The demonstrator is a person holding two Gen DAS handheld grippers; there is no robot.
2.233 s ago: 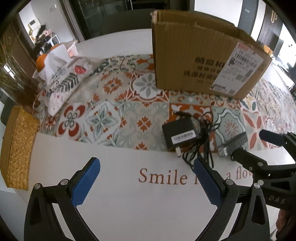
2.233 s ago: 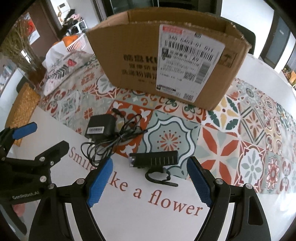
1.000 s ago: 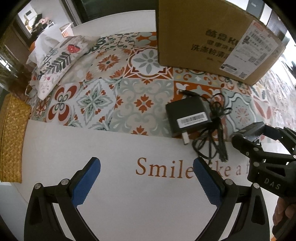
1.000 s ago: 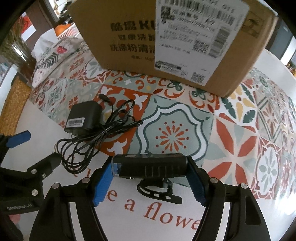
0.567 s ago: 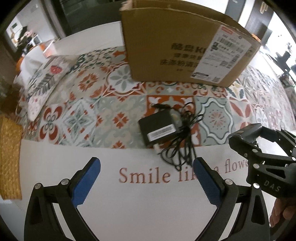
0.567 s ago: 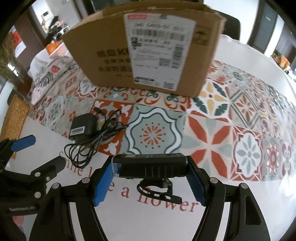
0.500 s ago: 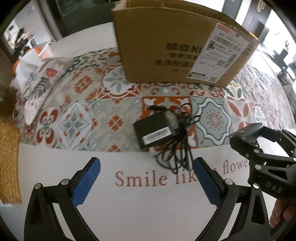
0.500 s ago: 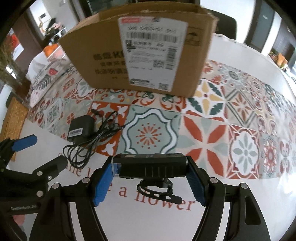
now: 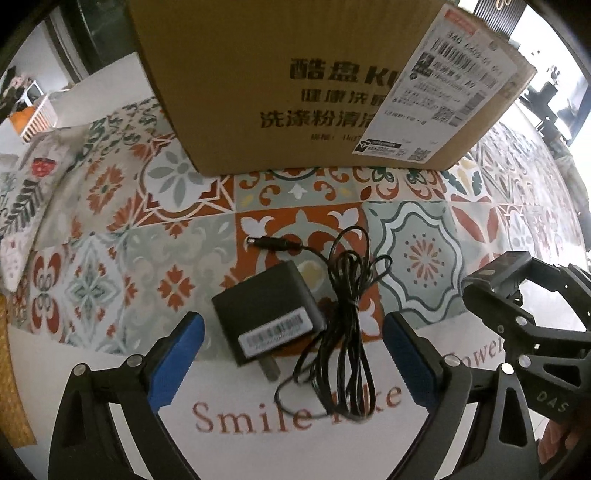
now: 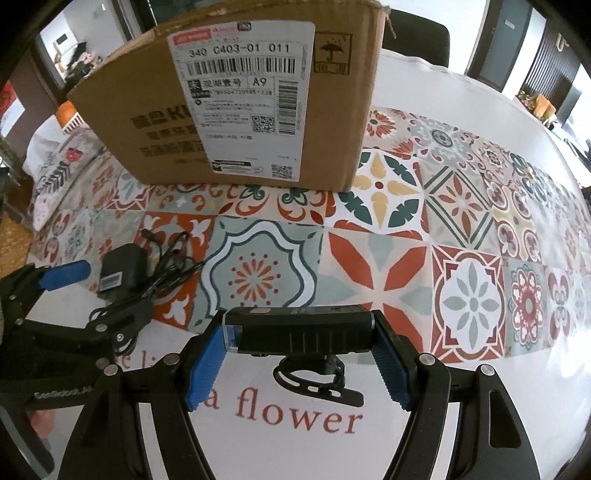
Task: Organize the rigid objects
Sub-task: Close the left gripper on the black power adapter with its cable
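The right gripper [image 10: 301, 363] has lifted the bike light [image 10: 299, 332], clamped endwise. The left gripper [image 9: 291, 354], now over the charger [image 9: 267, 312], is closing, pads not touching; the box [image 10: 236, 110] waits behind.

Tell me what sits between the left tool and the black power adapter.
Nothing visible does. The power adapter lies between the closing jaws of the left tool, pads not touching it. Its bundled cord lies beside it, inside the same gap.

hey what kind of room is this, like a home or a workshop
Most likely a home dining or living room: a patterned tablecloth covers the table, a dark chair back stands behind a used shipping box.
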